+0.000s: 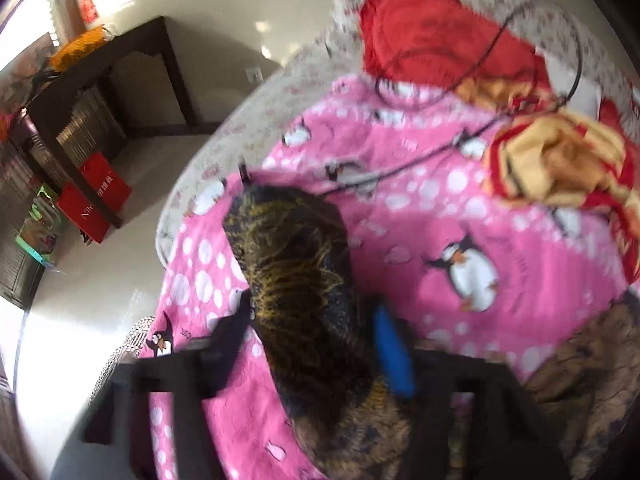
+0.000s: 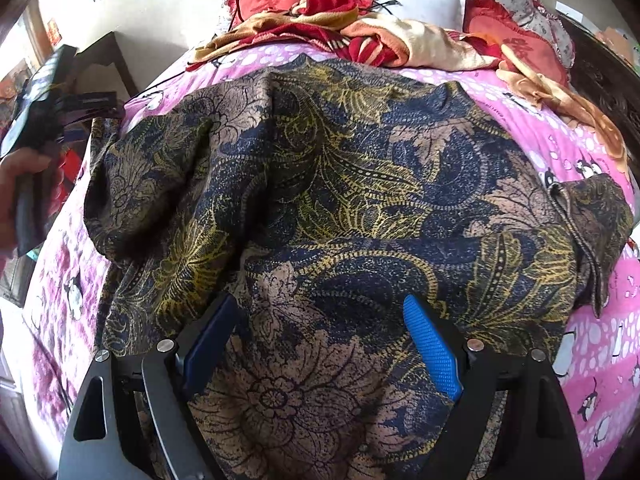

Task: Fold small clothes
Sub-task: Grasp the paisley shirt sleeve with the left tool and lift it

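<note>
Closest to us in the right wrist view, our right gripper [image 2: 320, 344] stands with its jaws spread wide, blue ribbed pads [image 2: 434, 350] on either side of a swell of the patterned garment [image 2: 320, 184] without pinching it. That garment is thin, soft cloth printed with navy, gold and tan flowers and leaves; it lies rumpled across the pink fleece blanket [image 2: 600, 312], filling most of the view, with a hemmed flap folded over at 3 o'clock.

Our left gripper [image 1: 316, 344] points steeply down, and a bunched, rope-like ridge of the same garment [image 1: 292, 264] runs up between its fingers. One blue pad [image 1: 392, 352] sits against the cloth at 5 o'clock; the other finger is dark and blurred, so we cannot tell whether the cloth is truly clamped. In the right wrist view that tool shows at 9 o'clock, held by a hand [image 2: 20, 196] beyond the garment's left edge.

Farther out, the blanket, dotted white and printed with penguins, lies bare toward 3 o'clock, giving open room. A thin black cable [image 1: 440, 152] loops across it. At 12 to 2 o'clock sit a crumpled red and gold throw [image 1: 560, 168] and a frilled red cushion [image 1: 432, 36]. Past the bed's left edge, pale glossy floor [image 1: 100, 340] spreads toward a dark wooden table [image 1: 120, 76].
</note>
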`<move>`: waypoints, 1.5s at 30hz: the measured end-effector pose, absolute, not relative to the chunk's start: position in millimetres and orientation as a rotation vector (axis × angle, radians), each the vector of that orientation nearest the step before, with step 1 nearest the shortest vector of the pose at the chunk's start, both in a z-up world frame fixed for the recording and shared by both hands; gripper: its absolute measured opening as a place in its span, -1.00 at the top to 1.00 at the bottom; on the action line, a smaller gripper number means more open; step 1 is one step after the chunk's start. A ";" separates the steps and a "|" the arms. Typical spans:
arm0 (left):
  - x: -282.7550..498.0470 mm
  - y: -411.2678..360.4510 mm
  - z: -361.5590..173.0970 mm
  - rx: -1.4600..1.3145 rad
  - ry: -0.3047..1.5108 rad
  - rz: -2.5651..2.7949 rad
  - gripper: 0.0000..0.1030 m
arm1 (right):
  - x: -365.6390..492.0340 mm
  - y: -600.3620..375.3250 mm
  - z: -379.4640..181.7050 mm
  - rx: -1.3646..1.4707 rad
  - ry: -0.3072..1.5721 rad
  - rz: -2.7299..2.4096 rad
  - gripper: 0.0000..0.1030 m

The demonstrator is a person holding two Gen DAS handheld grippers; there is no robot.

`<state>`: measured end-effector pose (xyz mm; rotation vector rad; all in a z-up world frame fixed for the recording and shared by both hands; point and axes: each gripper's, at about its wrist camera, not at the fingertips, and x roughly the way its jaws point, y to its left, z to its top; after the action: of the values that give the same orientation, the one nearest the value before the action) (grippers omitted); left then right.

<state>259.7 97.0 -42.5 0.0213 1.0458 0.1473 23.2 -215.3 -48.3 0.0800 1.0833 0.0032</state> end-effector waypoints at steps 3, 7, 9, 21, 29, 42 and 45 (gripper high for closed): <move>254.6 128.3 -45.7 -0.099 1.056 0.112 0.69 | 23.7 -217.2 -49.2 0.082 1.081 0.005 -0.61; 232.5 160.2 -24.1 -0.250 1.007 0.053 0.81 | 22.1 -224.9 -46.8 0.106 1.070 -0.002 -0.61; 220.1 158.4 -3.5 -0.249 0.967 0.005 0.81 | 20.8 -229.3 -43.5 0.114 1.061 -0.014 -0.61; 135.0 -8.1 137.7 -0.182 0.769 -0.541 0.81 | -6.7 -279.5 -11.6 0.187 0.986 -0.114 -0.61; 106.0 -157.3 89.9 -0.131 0.853 -0.750 0.77 | -29.8 -324.1 -13.4 0.229 0.987 -0.192 -0.61; 82.4 -157.8 45.0 -0.096 0.985 -0.771 -0.63 | -45.9 -363.3 -16.2 0.317 0.970 -0.251 -0.61; 72.9 -99.5 61.4 -0.075 0.930 -0.674 -0.67 | -31.4 -355.5 -6.9 0.291 0.932 -0.208 -0.61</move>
<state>72.9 -99.5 61.4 -0.0753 0.9296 -0.6739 -31.4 -355.5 -6.9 0.2911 0.9317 -0.2076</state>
